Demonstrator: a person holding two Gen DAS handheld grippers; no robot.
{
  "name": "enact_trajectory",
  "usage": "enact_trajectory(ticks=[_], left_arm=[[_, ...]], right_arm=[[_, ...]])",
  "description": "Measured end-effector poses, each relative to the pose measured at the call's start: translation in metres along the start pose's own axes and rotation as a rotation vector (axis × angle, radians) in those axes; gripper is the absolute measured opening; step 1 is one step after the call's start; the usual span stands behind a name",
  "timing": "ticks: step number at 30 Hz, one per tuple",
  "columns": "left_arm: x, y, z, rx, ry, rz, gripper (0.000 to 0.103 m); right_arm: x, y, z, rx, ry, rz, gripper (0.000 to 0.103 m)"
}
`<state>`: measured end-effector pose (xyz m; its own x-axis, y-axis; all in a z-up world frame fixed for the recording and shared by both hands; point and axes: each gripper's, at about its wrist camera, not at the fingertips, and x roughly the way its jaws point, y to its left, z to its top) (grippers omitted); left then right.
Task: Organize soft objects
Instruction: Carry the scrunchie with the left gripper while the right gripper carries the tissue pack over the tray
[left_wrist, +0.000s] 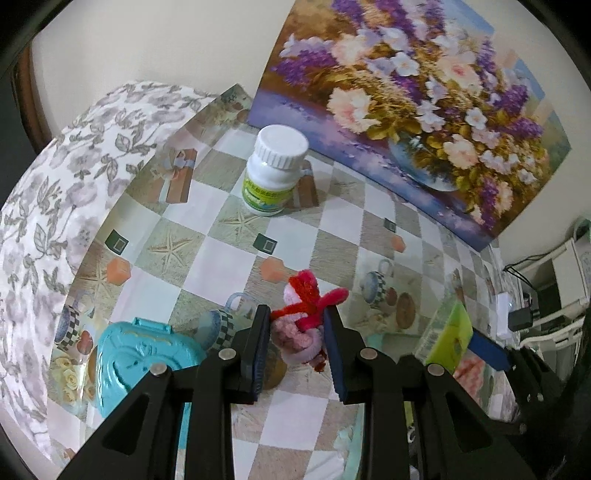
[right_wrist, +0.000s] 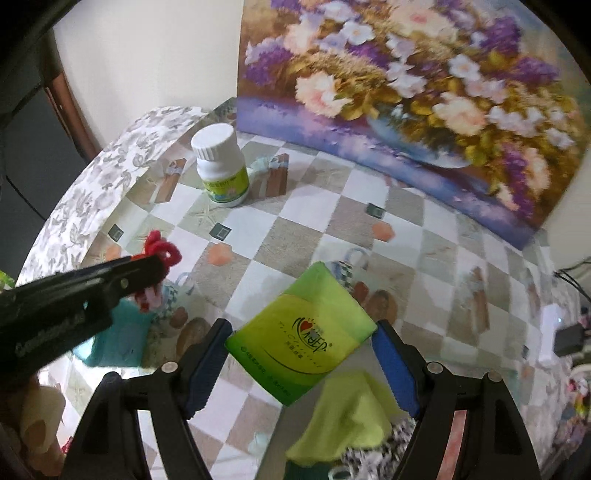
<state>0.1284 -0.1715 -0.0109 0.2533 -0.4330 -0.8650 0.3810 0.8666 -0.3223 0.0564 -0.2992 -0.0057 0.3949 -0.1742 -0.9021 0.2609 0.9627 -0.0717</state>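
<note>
My left gripper (left_wrist: 297, 328) is shut on a pink and red pipe-cleaner toy (left_wrist: 301, 317) and holds it above the table. The toy's red top also shows in the right wrist view (right_wrist: 160, 247), beside the left gripper's arm. My right gripper (right_wrist: 301, 338) is shut on a green tissue pack (right_wrist: 301, 332), its blue pads pressing both sides. The pack also shows in the left wrist view (left_wrist: 448, 336). A yellow-green cloth (right_wrist: 347, 413) lies on the table under the right gripper.
A white pill bottle (left_wrist: 275, 170) stands at the back of the patterned table (left_wrist: 332, 236). A flower painting (left_wrist: 413, 96) leans on the wall behind. A turquoise heart-shaped case (left_wrist: 136, 365) lies at the left. A floral cloth edge (left_wrist: 66, 192) curves along the left.
</note>
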Motion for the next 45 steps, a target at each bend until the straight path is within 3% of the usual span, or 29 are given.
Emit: enact_trajectory(ticks=[12, 24, 33, 45], left_arm=[[-0.039, -0.034, -0.031, 0.086, -0.033, -0.036, 0.030], [-0.054, -0.085, -0.076, 0.235, -0.028, -0.058, 0.031], [-0.039, -0.105, -0.116, 0.275, 0.074, -0.121, 0.031], [-0.015, -0.122, -0.126, 0.299, 0.146, -0.108, 0.031]], right_arm=[[-0.047, -0.020, -0.069, 0.140, -0.025, -0.045, 0.080], [-0.061, -0.054, -0.136, 0.292, 0.036, -0.106, 0.080], [-0.065, -0.065, -0.166, 0.346, 0.058, -0.110, 0.081], [-0.050, -0.101, -0.179, 0.418, 0.118, -0.148, 0.081]])
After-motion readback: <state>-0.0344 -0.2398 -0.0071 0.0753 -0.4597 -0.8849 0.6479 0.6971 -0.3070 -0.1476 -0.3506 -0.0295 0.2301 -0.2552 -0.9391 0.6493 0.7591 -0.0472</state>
